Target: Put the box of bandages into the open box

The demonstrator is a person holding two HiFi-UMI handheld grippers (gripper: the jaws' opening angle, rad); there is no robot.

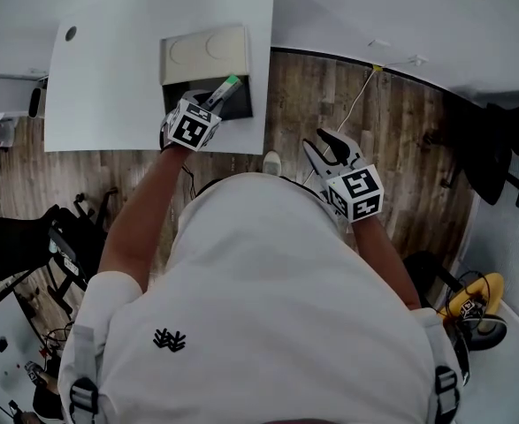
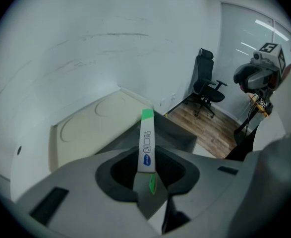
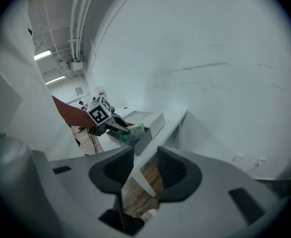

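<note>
On our table [image 1: 109,78], the open box [image 1: 206,56] sits at the near edge. Our left gripper [image 2: 147,177] clamps the bandage box [image 2: 146,140] over it, long axis tilted, green end up, lower end hidden. Our right gripper [image 3: 145,170] gapes empty.

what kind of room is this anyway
Most likely an office or a lab workroom: a plain white table stands on a wood floor, a black office chair sits by the wall, and strip lights run along the ceiling.
</note>
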